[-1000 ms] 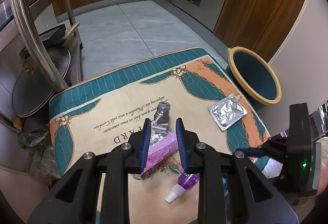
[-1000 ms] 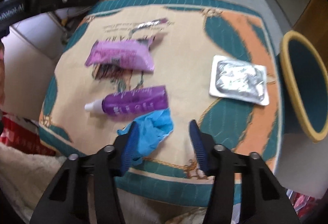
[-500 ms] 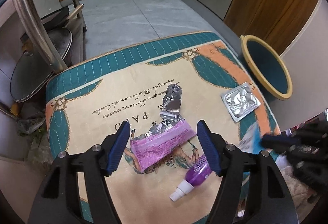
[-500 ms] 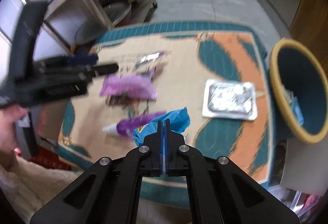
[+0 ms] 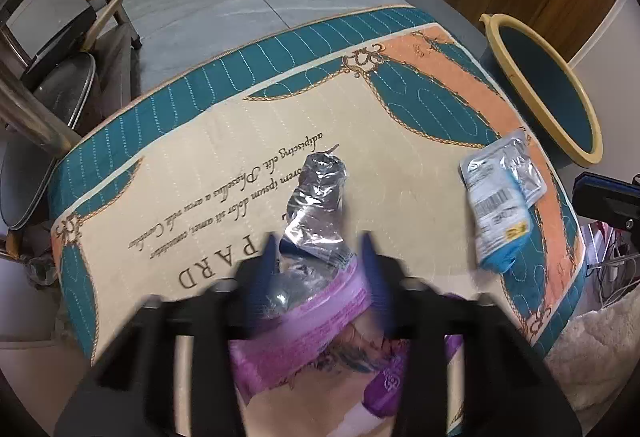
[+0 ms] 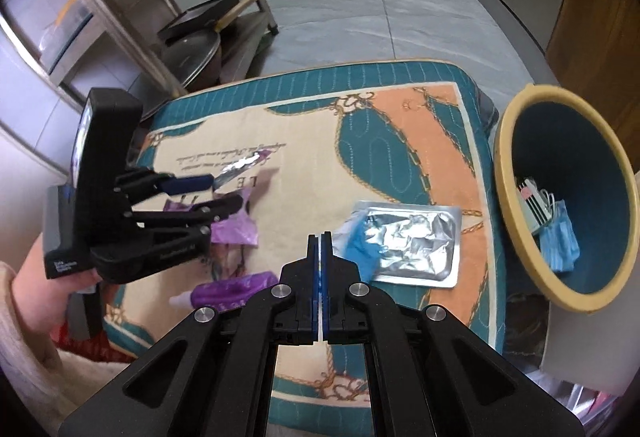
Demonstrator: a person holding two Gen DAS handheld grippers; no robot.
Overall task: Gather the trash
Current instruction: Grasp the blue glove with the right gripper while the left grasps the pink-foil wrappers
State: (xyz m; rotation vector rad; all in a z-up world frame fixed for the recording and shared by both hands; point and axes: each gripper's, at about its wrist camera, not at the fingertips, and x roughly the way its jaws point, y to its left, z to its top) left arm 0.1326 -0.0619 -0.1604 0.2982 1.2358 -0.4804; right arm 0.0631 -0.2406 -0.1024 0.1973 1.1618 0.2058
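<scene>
Right wrist view: right gripper (image 6: 321, 241) clenched on a blue wrapper (image 6: 362, 241), lifted over the foil blister pack (image 6: 408, 245) and angled toward the yellow-rimmed bin (image 6: 516, 245) beside the table, presumably for dropping among the masks already inside. Left wrist view, blurred by motion: left gripper (image 5: 320, 269) spread wide, blue fingers (image 5: 266, 273) straddling the purple wrapper (image 5: 320, 313) and its crumpled foil end (image 5: 320, 197) on the patterned mat (image 5: 400, 109), apparently lined up for a pinch; purple bottle (image 6: 236, 291) lying near the mat's front edge.
</scene>
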